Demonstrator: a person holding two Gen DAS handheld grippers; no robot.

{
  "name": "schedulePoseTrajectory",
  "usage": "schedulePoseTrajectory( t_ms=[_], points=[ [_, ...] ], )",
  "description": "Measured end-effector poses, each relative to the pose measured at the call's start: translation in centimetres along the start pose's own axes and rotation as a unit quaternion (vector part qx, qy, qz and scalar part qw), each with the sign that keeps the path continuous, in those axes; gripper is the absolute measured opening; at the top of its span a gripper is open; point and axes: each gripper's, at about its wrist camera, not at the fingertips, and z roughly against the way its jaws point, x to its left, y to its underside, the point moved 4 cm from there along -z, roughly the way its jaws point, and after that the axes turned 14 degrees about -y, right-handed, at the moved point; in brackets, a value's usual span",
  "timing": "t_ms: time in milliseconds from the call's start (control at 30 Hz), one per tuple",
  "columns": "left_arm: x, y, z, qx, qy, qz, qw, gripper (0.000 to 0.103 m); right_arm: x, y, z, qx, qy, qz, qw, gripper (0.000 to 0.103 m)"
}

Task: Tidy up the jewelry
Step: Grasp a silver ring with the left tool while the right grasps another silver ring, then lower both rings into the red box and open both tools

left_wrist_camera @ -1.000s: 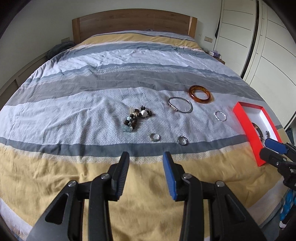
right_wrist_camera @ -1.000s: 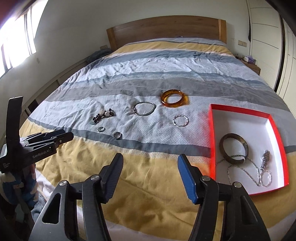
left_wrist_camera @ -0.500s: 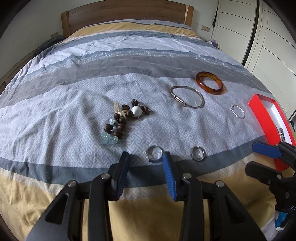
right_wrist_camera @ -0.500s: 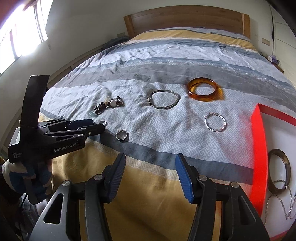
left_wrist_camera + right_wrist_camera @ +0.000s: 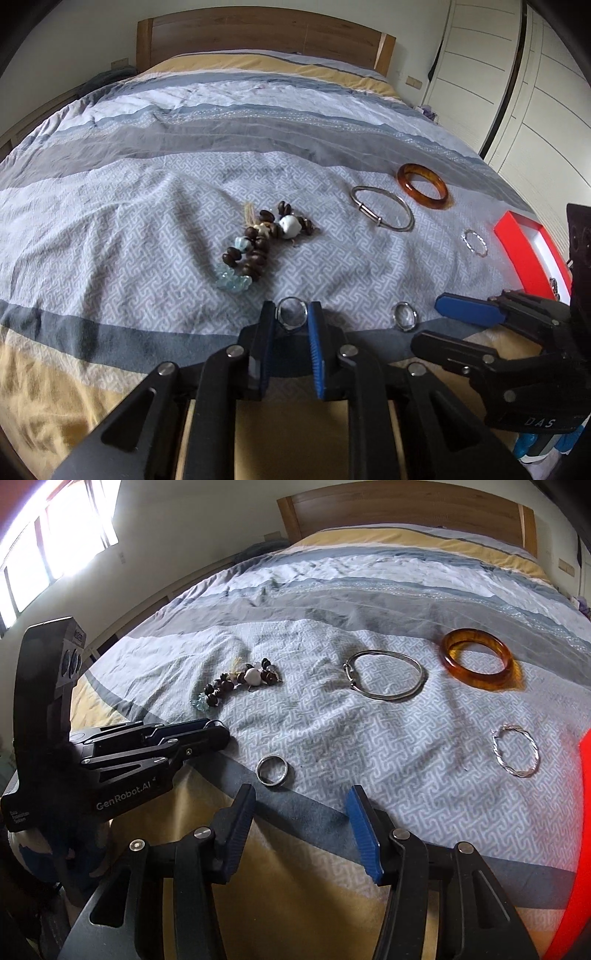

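Note:
Jewelry lies on the striped bedspread. My left gripper [image 5: 291,314] has its two fingers on either side of a small silver ring [image 5: 292,312], touching or nearly touching it, on the bed. A second silver ring [image 5: 272,770] lies just ahead of my open, empty right gripper [image 5: 301,801]; it also shows in the left wrist view [image 5: 405,315]. Further back lie a beaded bracelet [image 5: 258,243], a silver bangle [image 5: 382,208], an amber bangle [image 5: 422,181] and a twisted silver hoop [image 5: 474,242]. The red box [image 5: 524,251] sits at the right.
The bedspread [image 5: 147,221] is wrinkled around the beads. A wooden headboard [image 5: 258,40] stands at the far end and white wardrobe doors [image 5: 517,74] at the right. The left gripper's body [image 5: 110,768] lies close to the left of my right gripper.
Both grippers have moved forward and down toward the bed. The left fingers have narrowed around the nearer silver ring. The right gripper has come up to the second ring, still open.

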Motion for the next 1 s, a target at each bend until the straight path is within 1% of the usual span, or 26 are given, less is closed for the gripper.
schedulePoseTrajectory(
  t_ms=[67,100,133,200,233,267,433,700,833,1000],
  points=[
    [0.5,0.1,0.1,-0.003,0.003,0.015,0.9999,0.016,0.1,-0.3,-0.6,0.002,-0.004,0.006,1.0,0.047],
    [0.7,0.2,0.1,-0.004,0.004,0.019,0.9998,0.016,0.2,-0.5,-0.9,0.002,-0.007,0.009,1.0,0.042],
    [0.8,0.2,0.1,-0.006,0.004,0.022,0.9997,0.016,0.2,-0.7,-1.3,0.003,-0.009,0.011,1.0,0.039],
    [0.9,0.3,0.1,-0.008,0.005,0.025,0.9996,0.016,0.4,-0.8,-1.8,0.006,-0.011,0.018,1.0,0.029],
    [0.9,0.3,0.1,-0.009,0.006,0.027,0.9996,0.016,0.4,-0.9,-2.1,0.006,-0.011,0.021,1.0,0.027],
    [0.9,0.3,0.1,-0.009,0.007,0.028,0.9995,0.016,0.5,-1.0,-2.3,0.007,-0.011,0.024,1.0,0.021],
    [0.9,0.3,0.2,-0.011,0.004,0.027,0.9996,0.016,0.7,-1.0,-2.3,-0.001,-0.01,0.031,0.999,0.02],
    [0.3,0.0,2.0,-0.015,-0.007,0.015,0.9997,0.016,0.8,-1.2,-0.1,-0.026,-0.01,0.017,0.999,0.02],
    [-1.5,-0.2,3.9,-0.019,0.001,0.001,0.9998,0.016,0.7,-1.0,2.9,-0.047,-0.004,0.002,0.999,0.02],
    [-5.4,-0.8,6.7,-0.028,0.028,-0.021,0.999,0.016,-0.4,0.0,8.5,-0.077,0.024,-0.017,0.997,0.02]
  ],
)
